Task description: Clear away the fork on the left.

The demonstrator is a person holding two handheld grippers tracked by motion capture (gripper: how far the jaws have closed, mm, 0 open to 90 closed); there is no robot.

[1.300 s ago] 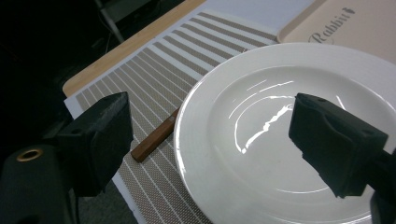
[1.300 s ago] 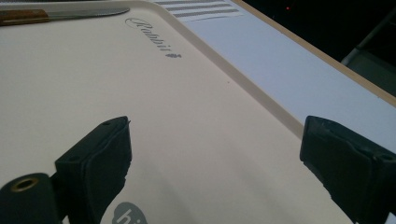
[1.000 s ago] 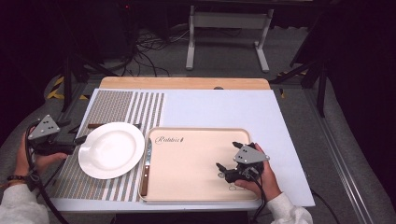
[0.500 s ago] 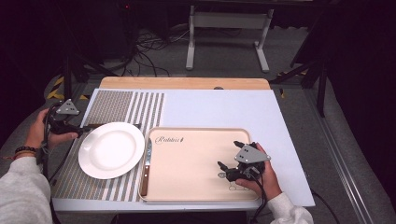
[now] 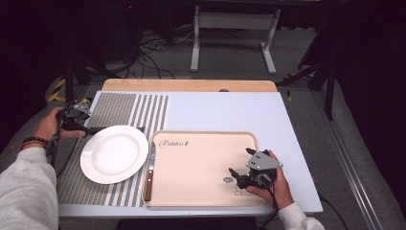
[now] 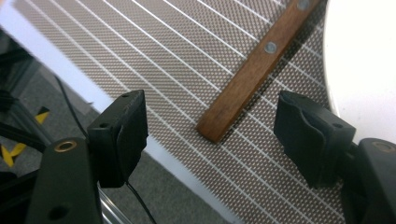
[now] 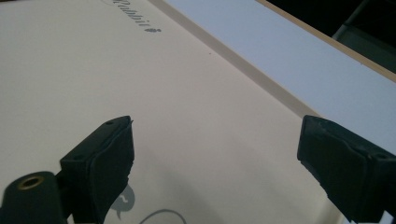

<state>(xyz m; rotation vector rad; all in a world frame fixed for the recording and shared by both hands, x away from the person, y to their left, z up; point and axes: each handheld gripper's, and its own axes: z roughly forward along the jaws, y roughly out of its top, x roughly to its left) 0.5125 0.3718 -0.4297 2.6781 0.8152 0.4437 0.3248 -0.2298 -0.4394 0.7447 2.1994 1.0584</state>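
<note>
Wood is what the left gripper [image 6: 212, 135] is closing in on: the handle of a piece of cutlery [image 6: 254, 70] is lying flat on the striped placemat [image 6: 187, 51], with its squared butt end sitting between the two black jaws. The jaws have just been closing a little, yet they are standing apart from the handle on both sides, so nothing is being gripped. In the left gripper view the handle's long axis is running diagonally, from the butt end near the middle up toward the top right corner, with two metal rivets showing along it and the rim of the white plate [image 6: 364, 60] lying just beside it on the right.

From the high view the same cutlery piece [image 5: 115, 129] is lying roughly crosswise on the table, just beyond the plate's [image 5: 114, 154] far edge, its handle end pointing toward the left gripper [image 5: 75, 118] at the mat's [image 5: 124, 108] left side.

On the other side, the right gripper [image 5: 238, 175] is hovering over the cream tray [image 5: 201, 139], jaws spread wide and empty. A knife [image 5: 150, 170] is resting along the tray's left edge, its long axis running front to back, wooden handle toward the person.
</note>
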